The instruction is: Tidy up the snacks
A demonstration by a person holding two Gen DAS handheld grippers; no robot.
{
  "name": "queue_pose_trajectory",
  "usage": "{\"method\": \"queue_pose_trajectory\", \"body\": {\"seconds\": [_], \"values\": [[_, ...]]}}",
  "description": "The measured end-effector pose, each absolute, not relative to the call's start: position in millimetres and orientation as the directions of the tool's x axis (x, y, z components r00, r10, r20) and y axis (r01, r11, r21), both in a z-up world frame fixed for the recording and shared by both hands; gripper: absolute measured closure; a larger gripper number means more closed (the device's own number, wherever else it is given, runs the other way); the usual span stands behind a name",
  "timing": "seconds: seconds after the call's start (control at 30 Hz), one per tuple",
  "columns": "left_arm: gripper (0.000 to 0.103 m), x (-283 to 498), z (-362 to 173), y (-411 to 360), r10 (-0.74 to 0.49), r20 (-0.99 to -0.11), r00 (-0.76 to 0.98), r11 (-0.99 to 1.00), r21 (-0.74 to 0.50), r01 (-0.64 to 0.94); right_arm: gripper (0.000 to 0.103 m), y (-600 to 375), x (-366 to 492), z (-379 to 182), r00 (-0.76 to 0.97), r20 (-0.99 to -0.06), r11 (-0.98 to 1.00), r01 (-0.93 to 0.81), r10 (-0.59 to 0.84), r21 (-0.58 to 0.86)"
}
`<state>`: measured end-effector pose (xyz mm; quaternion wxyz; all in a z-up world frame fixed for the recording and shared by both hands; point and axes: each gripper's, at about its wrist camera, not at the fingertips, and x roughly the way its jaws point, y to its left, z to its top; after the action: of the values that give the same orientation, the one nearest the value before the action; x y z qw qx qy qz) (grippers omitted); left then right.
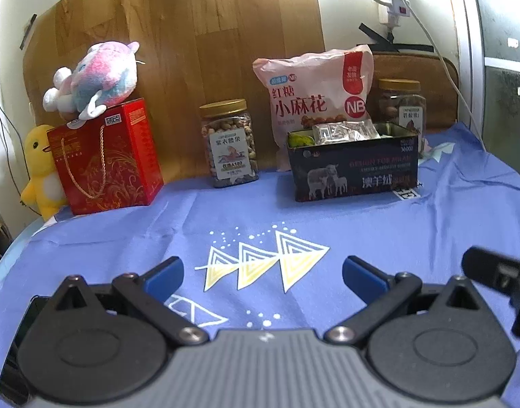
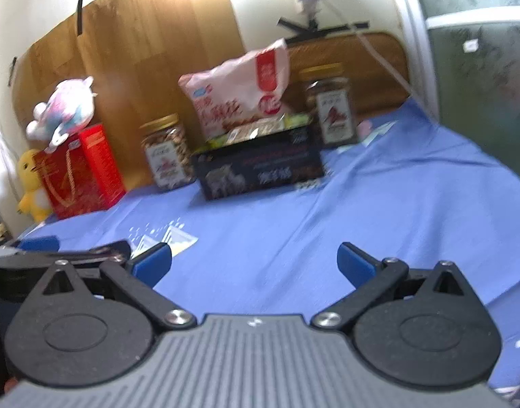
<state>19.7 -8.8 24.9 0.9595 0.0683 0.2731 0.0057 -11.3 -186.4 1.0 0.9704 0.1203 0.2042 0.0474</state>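
A dark tin box [image 1: 353,166] holding small snack packets [image 1: 345,131] stands at the back of the blue cloth; it also shows in the right wrist view [image 2: 260,166]. Behind it leans a pink snack bag [image 1: 314,98] [image 2: 239,88]. A nut jar with a gold lid [image 1: 230,142] [image 2: 166,153] stands left of the box, and a second jar [image 1: 401,108] [image 2: 331,105] stands behind it on the right. My left gripper [image 1: 261,273] and my right gripper [image 2: 255,260] are both open and empty, low over the cloth, well short of the snacks.
A red gift box [image 1: 105,159] with a plush toy [image 1: 96,78] on top and a yellow duck toy [image 1: 40,170] stand at the back left. A wooden board [image 1: 209,34] lines the wall. The right gripper's body [image 1: 498,275] shows at the left wrist view's right edge.
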Motion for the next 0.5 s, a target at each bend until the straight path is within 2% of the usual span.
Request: {"method": "queue_pose_trajectory", "body": {"seconds": [0.2,0.33,0.5], "values": [[0.000,17,29,-10,0.031,-0.531,0.847,0.992,0.123,0.041,0.000,-184,-17,16,0.927,-0.352,0.974,-0.049,0.127,0.222],[0.000,14,32,-14,0.032,-0.536,0.844,0.990,0.133,0.047,0.000,-179,-12,21,0.902,-0.409,0.979,-0.061,0.137,0.193],[0.000,16,31,-14,0.014,-0.563,0.827,0.992,0.109,0.058,0.000,-180,-13,21,0.908,-0.398,0.978,-0.048,0.127,0.202]]}}
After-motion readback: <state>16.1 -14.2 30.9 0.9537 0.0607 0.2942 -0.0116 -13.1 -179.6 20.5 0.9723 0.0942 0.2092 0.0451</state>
